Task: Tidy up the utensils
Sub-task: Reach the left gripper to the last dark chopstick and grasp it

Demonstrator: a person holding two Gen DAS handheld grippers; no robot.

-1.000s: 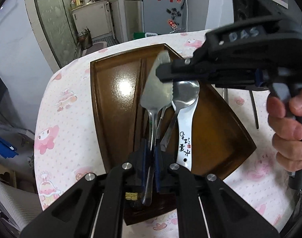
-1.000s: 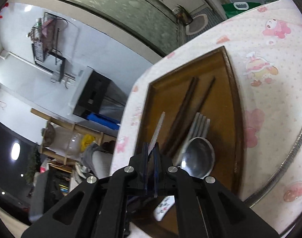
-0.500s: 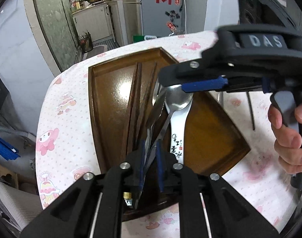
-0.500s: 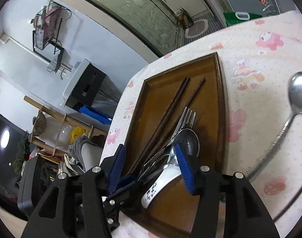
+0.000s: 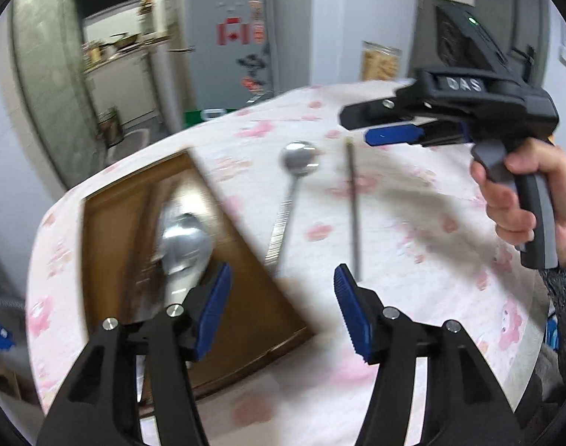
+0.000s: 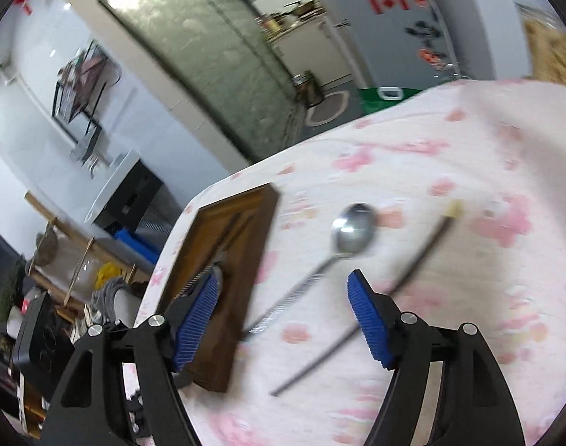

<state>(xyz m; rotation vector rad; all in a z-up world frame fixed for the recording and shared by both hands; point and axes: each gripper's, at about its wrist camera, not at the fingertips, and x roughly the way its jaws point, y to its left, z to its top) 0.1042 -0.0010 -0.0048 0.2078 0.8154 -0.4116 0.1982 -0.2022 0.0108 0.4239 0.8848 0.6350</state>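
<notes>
blue-padded left tongs now open, knife released

both wrist views angled down, sharing tray, spoon

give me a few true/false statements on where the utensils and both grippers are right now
1. The left hand-held gripper is open and holds nothing. True.
2. The long-handled spoon lies inside the wooden tray. False: it lies on the tablecloth, beside the tray.
3. The right hand-held gripper is shut on a knife. False: it is open and empty.
4. A dark single chopstick lies on the cloth, on the spoon's far side from the tray. True.
5. The tray holds utensils, including a wide spoon. True.
</notes>
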